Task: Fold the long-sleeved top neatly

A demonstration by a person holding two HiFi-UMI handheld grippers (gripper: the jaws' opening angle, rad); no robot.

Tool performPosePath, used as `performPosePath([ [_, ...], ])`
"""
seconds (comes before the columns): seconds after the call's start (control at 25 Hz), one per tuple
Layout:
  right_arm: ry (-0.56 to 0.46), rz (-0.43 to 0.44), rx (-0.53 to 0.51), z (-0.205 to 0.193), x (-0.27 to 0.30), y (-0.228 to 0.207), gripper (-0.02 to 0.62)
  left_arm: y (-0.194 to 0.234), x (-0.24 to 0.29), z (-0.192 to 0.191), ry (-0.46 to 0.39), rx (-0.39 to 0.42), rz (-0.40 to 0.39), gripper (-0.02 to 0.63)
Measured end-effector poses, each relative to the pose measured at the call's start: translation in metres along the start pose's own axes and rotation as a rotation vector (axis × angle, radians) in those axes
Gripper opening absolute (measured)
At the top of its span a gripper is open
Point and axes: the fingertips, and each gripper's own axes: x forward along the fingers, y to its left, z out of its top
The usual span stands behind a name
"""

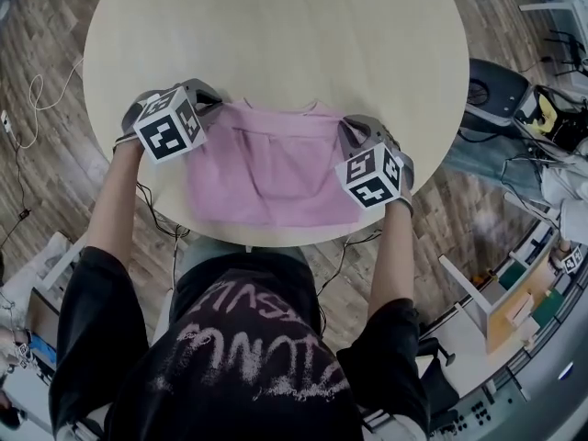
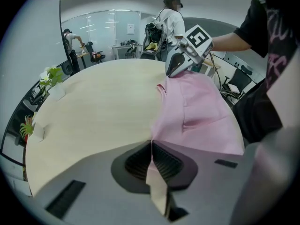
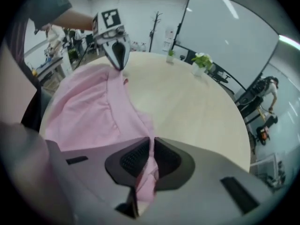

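Pinching the pink top (image 1: 266, 175) at its far corners, left gripper (image 1: 209, 107) and right gripper (image 1: 355, 129) both clamp cloth; top lies on the table (image 1: 276, 35), near edge.

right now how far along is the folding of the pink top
Done, it seems: the top lies on the table as a compact block, no sleeves trailing, with a folded layer across its middle. In hand: the left gripper and right gripper are each shut on cloth at its far corners. Left: probably one more fold toward the near edge, then letting go.
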Motion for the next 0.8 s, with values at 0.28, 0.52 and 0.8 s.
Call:
performPosePath([
  [0.28,-0.190,-0.114,0.300,-0.010,-0.073,-0.030,0.021,0.004,-0.027,0.026,-0.049,0.031,0.019,0.031],
  [0.52,-0.247,-0.135,0.487,-0.048,-0.108,0.002,0.006,0.000,-0.051,0.082,-0.155,0.112,0.029,0.012],
  [0.8,-0.281,-0.168,0.806,-0.103,-0.123,0.052,0.005,-0.044,-0.019,0.157,-0.183,0.358,-0.044,0.012],
])
